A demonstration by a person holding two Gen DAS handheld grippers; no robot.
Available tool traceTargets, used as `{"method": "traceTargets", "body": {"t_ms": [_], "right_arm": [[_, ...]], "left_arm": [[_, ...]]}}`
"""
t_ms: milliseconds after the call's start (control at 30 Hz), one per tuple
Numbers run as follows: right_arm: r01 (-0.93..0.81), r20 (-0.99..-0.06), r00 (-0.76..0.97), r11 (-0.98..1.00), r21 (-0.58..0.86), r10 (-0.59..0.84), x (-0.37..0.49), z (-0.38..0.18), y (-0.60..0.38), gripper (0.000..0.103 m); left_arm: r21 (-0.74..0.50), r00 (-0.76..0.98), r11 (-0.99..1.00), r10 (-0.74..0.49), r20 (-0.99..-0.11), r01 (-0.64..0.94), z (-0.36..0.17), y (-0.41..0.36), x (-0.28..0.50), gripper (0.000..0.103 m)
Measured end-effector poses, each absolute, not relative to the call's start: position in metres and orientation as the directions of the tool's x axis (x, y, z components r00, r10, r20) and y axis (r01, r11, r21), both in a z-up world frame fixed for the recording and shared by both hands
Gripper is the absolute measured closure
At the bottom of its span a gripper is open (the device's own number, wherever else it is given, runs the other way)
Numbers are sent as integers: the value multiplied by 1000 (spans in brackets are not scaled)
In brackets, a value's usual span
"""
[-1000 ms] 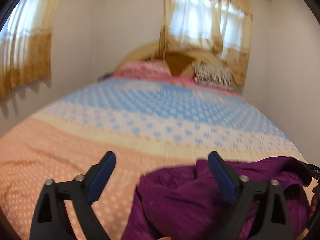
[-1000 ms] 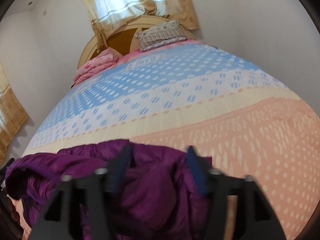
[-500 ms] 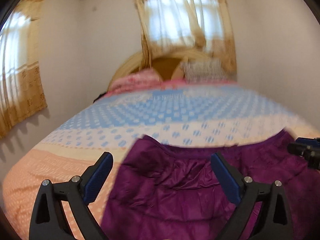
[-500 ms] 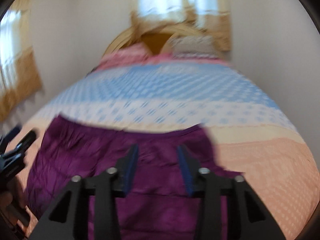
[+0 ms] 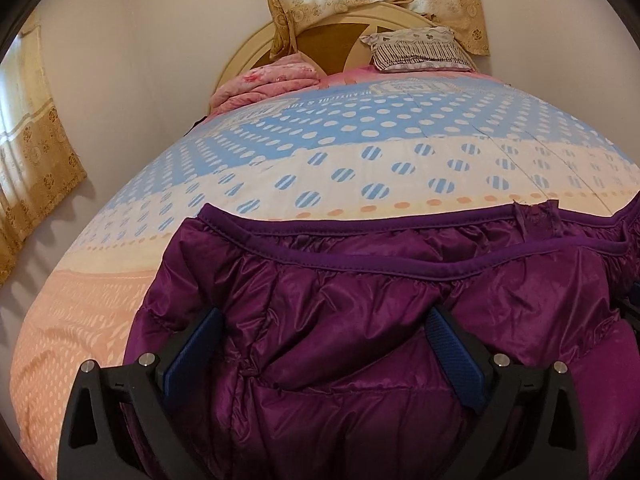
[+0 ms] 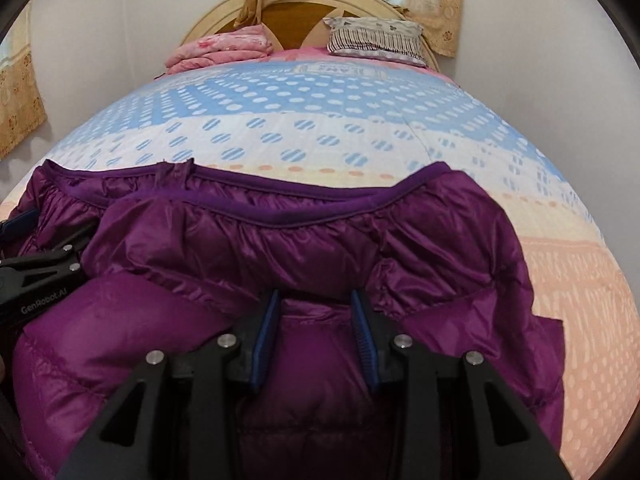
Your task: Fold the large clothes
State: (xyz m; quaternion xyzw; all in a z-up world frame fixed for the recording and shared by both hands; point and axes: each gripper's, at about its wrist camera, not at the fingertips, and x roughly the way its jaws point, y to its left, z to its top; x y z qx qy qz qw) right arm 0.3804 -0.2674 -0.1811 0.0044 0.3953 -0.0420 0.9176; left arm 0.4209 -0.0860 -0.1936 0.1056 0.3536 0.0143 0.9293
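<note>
Jacket [image 5: 360, 320] now spread flat on bed [image 5: 360, 152], was bunched; left gripper [image 5: 324, 344] spread, right gripper [image 6: 316, 336] half-spread, neither pinching; folding can start.

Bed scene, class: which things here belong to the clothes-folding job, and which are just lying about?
Belongs to the job:
purple padded jacket
left gripper
right gripper
bedspread, as folding surface

Just lying about:
pink folded blanket
striped pillow
curtains

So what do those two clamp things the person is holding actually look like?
Both are matte black plastic with triangular cut-outs and silver round bolt heads. The left gripper and the right gripper each have two jaws lined with ribbed dark-blue pads. Small white lettering, apparently "GenRobot.AI", shows on the left one's side in the right wrist view. No cables or sleeves are visible.
</note>
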Motion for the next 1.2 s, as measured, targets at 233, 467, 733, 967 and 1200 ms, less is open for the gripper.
{"method": "traceTargets", "body": {"t_ms": [233,467,733,967,1200], "right_arm": [[98,-739,669,995,-15,-77,387,-184,-268,64],[108,-752,650,993,-48,-107,394,-186,-266,65],[111,-756,643,992,-63,-120,398,-188,-265,64],[114,-756,640,990,-84,-138,400,-189,-263,64],[117,-753,640,988,-103,-155,399,-190,-261,64]], "left_arm": [[191,719,980,90,-689,60,-199,-92,424,1],[193,704,979,92,-704,65,-202,-92,425,1],[195,695,978,94,-713,69,-204,-94,427,1],[192,690,979,90,-718,72,-204,-93,429,1],[189,689,979,88,-719,72,-205,-93,429,1]]}}
